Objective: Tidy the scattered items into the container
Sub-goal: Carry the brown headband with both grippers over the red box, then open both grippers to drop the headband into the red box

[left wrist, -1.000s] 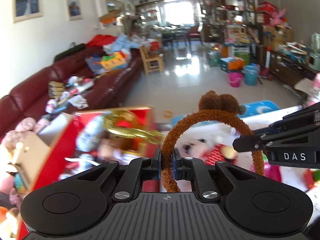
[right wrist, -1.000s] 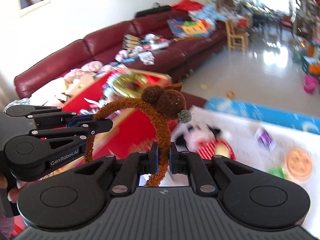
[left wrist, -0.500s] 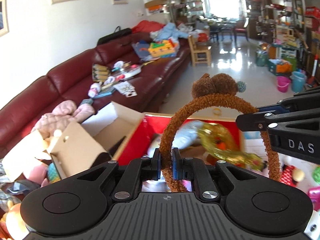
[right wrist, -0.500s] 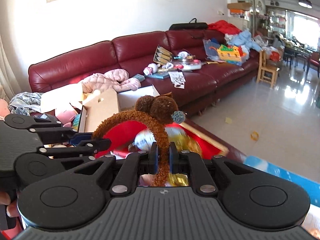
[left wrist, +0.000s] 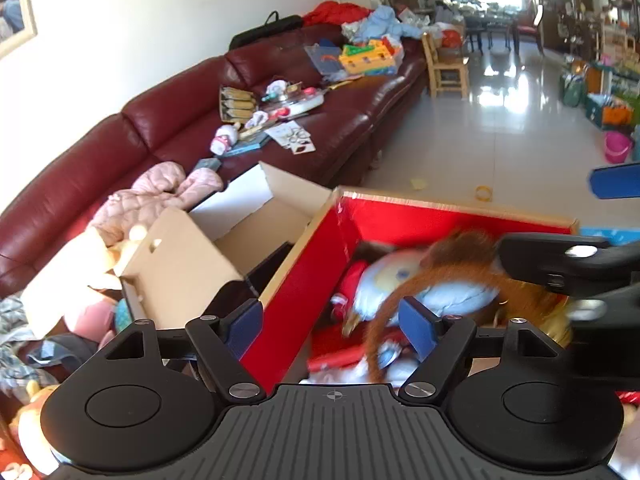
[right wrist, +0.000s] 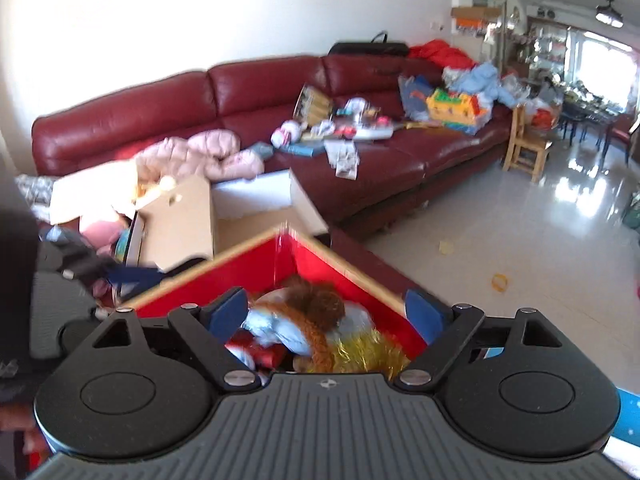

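Note:
The brown fuzzy headband (left wrist: 452,264) with pom-pom ears shows blurred inside the red box (left wrist: 440,220), over a pale blue plush toy (left wrist: 440,292) and gold tinsel (right wrist: 360,354). My left gripper (left wrist: 332,322) hovers over the box's near left corner with its jaws opening; the band passes close to the right pad but neither pad presses on it. My right gripper (right wrist: 325,312) is above the red box (right wrist: 320,260) too, jaws opening, with the headband (right wrist: 316,308) lying loose below and between its pads. Each gripper appears at the edge of the other's view.
An open cardboard box (left wrist: 192,264) stands against the red box's left side. Behind it runs a dark red sofa (right wrist: 260,92) strewn with toys, books and a pink jacket (right wrist: 200,156). A wooden chair (right wrist: 524,148) and shiny tiled floor (right wrist: 500,220) lie to the right.
Both grippers, earlier shut on the headband and carrying it left over the red box, now stand wide apart. The headband has left their pads and dropped into the box.

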